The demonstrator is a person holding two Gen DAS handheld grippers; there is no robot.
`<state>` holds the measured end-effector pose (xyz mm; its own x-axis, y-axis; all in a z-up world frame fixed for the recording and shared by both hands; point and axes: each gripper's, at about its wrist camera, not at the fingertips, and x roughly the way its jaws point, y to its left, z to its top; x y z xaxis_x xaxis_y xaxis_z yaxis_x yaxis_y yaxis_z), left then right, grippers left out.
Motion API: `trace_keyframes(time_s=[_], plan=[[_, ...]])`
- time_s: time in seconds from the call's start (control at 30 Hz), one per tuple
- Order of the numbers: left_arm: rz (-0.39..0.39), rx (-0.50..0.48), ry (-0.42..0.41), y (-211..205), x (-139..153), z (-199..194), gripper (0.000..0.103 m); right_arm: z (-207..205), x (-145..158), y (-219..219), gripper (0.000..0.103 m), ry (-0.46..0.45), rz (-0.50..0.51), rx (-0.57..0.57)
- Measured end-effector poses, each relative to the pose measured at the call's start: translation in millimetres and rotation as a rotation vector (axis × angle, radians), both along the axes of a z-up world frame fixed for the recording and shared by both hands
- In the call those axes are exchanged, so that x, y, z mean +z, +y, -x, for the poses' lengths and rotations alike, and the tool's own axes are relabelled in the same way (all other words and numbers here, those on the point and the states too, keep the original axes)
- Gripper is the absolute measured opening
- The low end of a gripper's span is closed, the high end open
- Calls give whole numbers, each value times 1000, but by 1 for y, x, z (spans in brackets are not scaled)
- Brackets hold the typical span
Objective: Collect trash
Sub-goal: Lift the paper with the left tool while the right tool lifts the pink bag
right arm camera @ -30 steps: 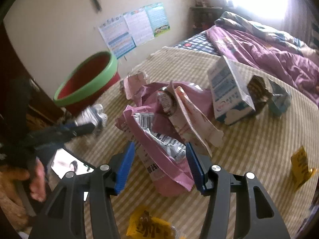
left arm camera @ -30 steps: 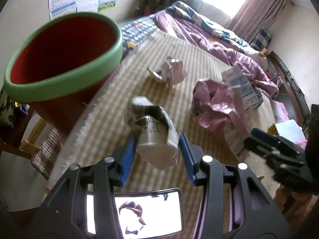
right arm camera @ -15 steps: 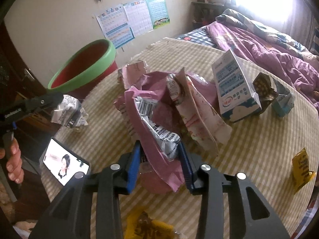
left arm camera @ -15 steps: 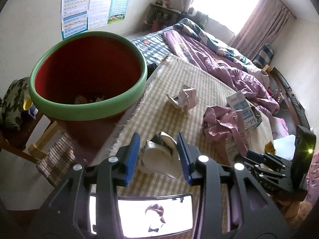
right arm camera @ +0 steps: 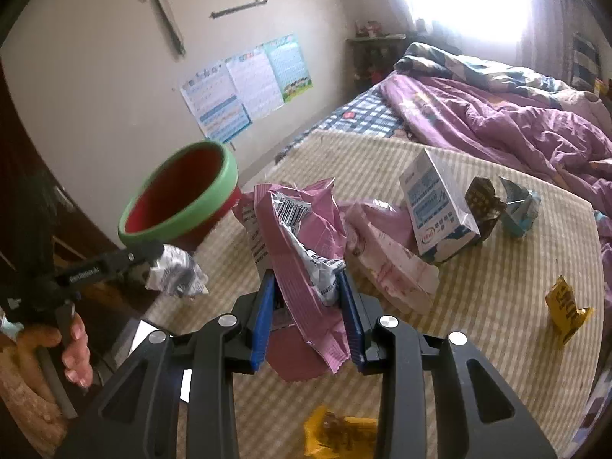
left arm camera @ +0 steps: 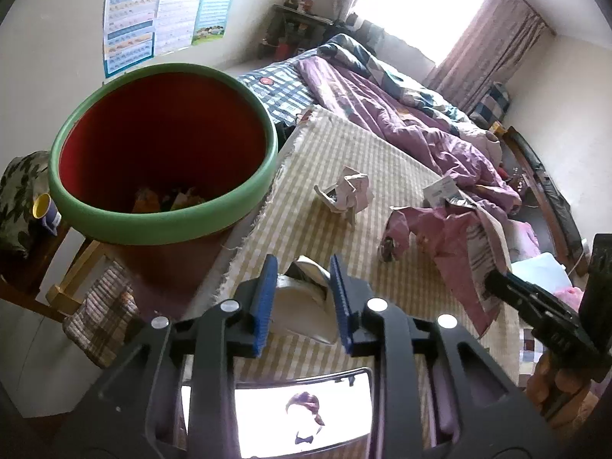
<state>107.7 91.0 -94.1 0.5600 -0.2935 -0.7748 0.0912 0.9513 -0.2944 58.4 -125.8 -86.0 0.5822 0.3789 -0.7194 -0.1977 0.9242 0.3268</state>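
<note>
Trash is in both grippers now: the left gripper (left arm camera: pixel 302 298) is closing on a crumpled white wrapper (left arm camera: pixel 302 306), which sits between its blue pads just beside the red bin with the green rim (left arm camera: pixel 164 225), and the right gripper (right arm camera: pixel 306 313) is closing on a pink foil bag (right arm camera: pixel 302 260) that stands up from the striped cloth (right arm camera: pixel 478 298) of the table. More trash lies on the cloth: a white and blue carton (right arm camera: pixel 436 210), two small folded packets (right arm camera: pixel 501 206) behind it, a yellow wrapper (right arm camera: pixel 566 306) near the edge. I think the main risk is with the pink bag: it is long and floppy and held only at its lower part, so it may slip out or drag its neighbour, a pale pink pack (right arm camera: pixel 386 256) touching it. The white wrapper is squeezed at one end and could drop before the bin's rim.
</note>
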Motion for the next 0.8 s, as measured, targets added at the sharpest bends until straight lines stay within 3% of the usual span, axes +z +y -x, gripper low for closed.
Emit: trace_keyframes(time_s=[0.23,0.33,0.37,0.4,0.63,0.8], plan=[[12,-36,12,14,0,-6,26,-1,12,12,33,-17,-21,-42],[9,-72,41,14,-7,-9,35,-3,10,16,33,-4,-40,-65],[3,-85,50,13,-10,-10,47,-3,9,16,33,1,-49,-72],[-10,-108,68,10,-16,-10,50,-3,9,16,33,6,-57,-79],[-78,-205,161,-2,-47,-13,58,-1,7,18,33,26,-79,-133],[-71,-268,174,5,-41,-9,64,3,3,18,33,36,-90,-169]])
